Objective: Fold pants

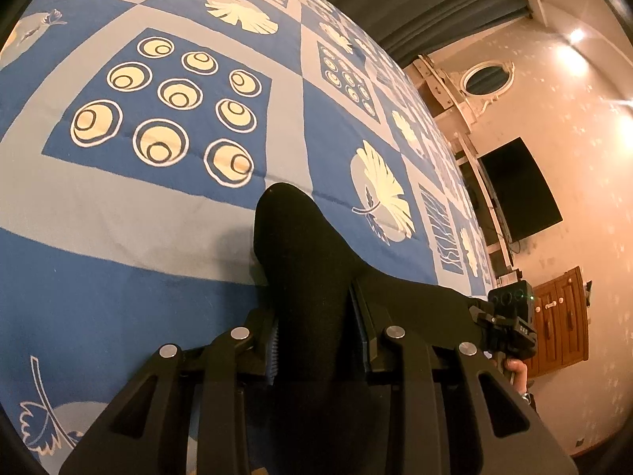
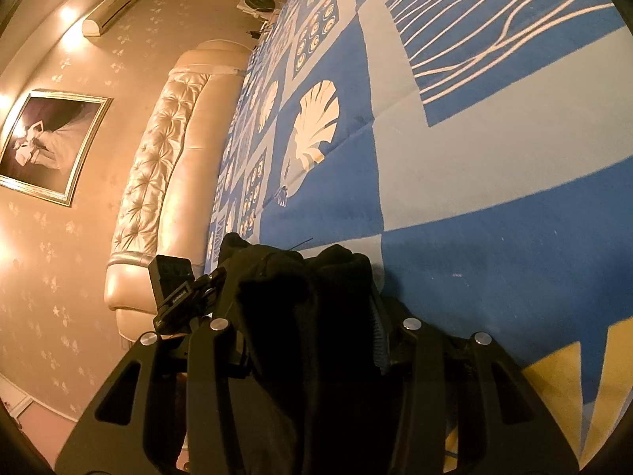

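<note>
Black pants point(image 1: 304, 253) hang bunched between the fingers of my left gripper point(image 1: 316, 316), which is shut on the cloth above the patterned blue bedspread point(image 1: 158, 206). A taut stretch of the fabric runs right to the other gripper point(image 1: 510, 316), held by a hand at the bed's edge. In the right wrist view my right gripper point(image 2: 312, 301) is shut on a thick wad of the same black pants point(image 2: 285, 277), held over the bedspread point(image 2: 474, 198). The left gripper point(image 2: 178, 293) shows beside it to the left. How the rest of the garment hangs is hidden.
The bed fills most of both views, with a padded cream headboard point(image 2: 158, 150) along one end. Beyond the bed's edge stand a dark screen point(image 1: 518, 190) on the wall and a wooden cabinet point(image 1: 561, 316). A framed picture point(image 2: 51, 142) hangs on the wall.
</note>
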Tool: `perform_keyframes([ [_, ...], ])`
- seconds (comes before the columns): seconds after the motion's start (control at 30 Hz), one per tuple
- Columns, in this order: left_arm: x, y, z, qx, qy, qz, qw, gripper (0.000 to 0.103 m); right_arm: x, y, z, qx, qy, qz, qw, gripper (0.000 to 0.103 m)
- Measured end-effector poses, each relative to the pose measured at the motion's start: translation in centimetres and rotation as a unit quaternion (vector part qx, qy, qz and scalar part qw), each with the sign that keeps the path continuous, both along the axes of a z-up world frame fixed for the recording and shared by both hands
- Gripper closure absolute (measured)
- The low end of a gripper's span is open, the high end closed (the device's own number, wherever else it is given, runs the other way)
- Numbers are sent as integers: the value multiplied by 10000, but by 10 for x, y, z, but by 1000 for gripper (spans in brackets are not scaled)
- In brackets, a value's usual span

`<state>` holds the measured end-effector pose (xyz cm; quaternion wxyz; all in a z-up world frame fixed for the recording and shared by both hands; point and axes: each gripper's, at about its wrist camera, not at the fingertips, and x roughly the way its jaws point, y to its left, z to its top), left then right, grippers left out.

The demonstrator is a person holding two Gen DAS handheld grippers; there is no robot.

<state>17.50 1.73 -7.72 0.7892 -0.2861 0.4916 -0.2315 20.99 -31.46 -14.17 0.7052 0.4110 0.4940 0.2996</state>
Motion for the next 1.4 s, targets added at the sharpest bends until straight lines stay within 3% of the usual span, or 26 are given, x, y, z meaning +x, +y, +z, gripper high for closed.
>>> perform_keyframes([
  [1.27,5,20,-3,-201,43,105,9997,73,16,21,1,92,53,-31,9999,61],
  [1.4,6,23,-7,-281,40,45,9996,68,20,32,6,144,38,-38,9999,59],
])
